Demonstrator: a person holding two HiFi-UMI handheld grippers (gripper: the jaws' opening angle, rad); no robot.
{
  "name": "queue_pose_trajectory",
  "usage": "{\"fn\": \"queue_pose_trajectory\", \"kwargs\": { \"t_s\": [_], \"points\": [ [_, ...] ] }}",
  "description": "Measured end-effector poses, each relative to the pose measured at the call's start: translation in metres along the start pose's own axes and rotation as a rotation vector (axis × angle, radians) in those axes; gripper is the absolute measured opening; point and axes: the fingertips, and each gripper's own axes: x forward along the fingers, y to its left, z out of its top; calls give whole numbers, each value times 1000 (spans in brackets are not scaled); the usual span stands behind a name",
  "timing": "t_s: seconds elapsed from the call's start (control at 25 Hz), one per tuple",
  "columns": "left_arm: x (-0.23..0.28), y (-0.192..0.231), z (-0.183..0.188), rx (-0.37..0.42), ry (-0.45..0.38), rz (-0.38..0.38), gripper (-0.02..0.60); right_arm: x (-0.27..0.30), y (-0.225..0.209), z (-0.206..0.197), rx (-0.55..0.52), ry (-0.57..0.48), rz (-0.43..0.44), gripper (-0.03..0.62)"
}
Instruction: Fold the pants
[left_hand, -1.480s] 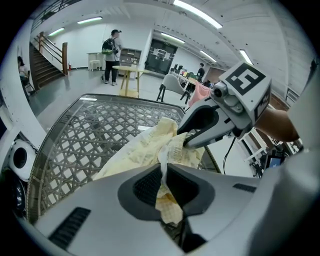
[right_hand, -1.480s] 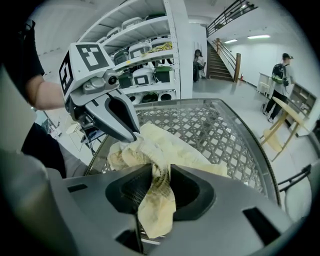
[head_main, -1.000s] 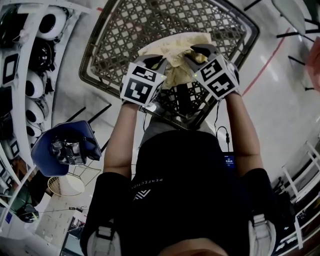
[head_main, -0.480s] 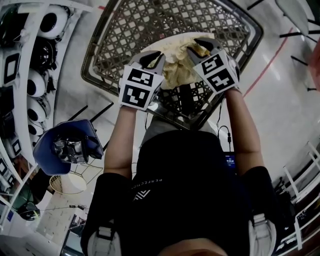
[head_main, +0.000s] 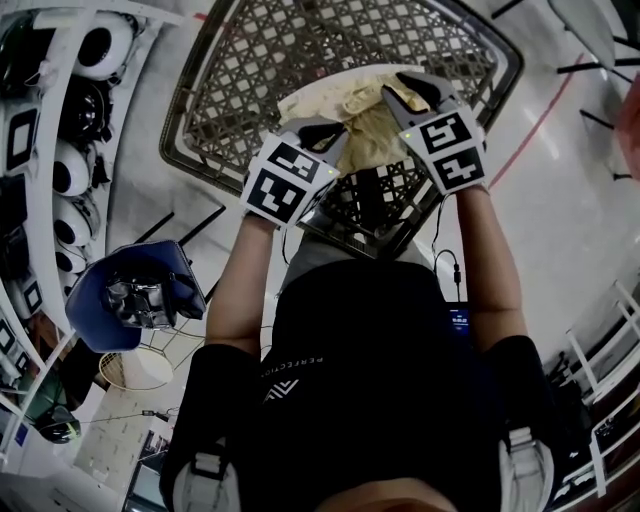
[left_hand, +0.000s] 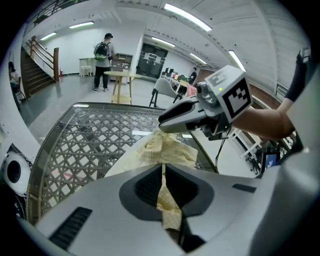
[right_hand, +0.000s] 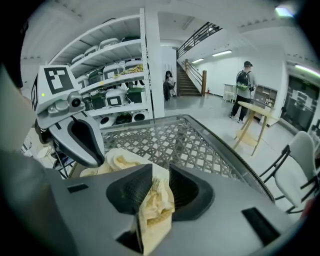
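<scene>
Much of the pale yellow pants (head_main: 365, 125) is hard to read: they are a crumpled heap on the near part of the lattice-topped bench (head_main: 250, 70), and you cannot tell waistband from legs. Your dark-clothed torso (head_main: 380, 380) fills the lower head view and hides the bench's near edge. The bench's far side is cut off by the top of the frame. Your left gripper (head_main: 322, 128) is clenched on a thin strip of the fabric, which runs narrow between its jaws and hangs out behind them. Your right gripper (head_main: 405, 90) has just been closing its jaws, and they pinch a thick bunched fold of the same pants. The two grippers sit near each other, with the heap between them. To your left, a curved white shelf (head_main: 40, 150) holds a row of rounded white units (head_main: 100, 45), only partly visible. Below it, a blue tub-like thing (head_main: 95, 300) holds a grey metallic object (head_main: 135, 300) too small to identify. In the gripper views, a person with a backpack (left_hand: 102, 50) stands well away beside a wooden table (left_hand: 122, 80).
</scene>
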Motion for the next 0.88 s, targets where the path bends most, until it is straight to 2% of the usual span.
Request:
{"fn": "queue_pose_trajectory", "kwargs": {
  "t_s": [0.16,0.36,0.6,0.76,0.88],
  "points": [
    [11,16,-2,34,15,97,28,-6,11,-12,21,15,47,97],
    [12,45,5,3,-28,205,28,-3,25,-26,30,35,80,92],
    [13,60,-2,-33,-29,242,28,4,33,-30,47,46,96,89],
    [7,66,-8,-68,-40,273,28,13,29,-45,46,100,63,84],
    [0,66,-10,-76,-52,282,28,12,29,-45,41,79,48,84]
  ]
}}
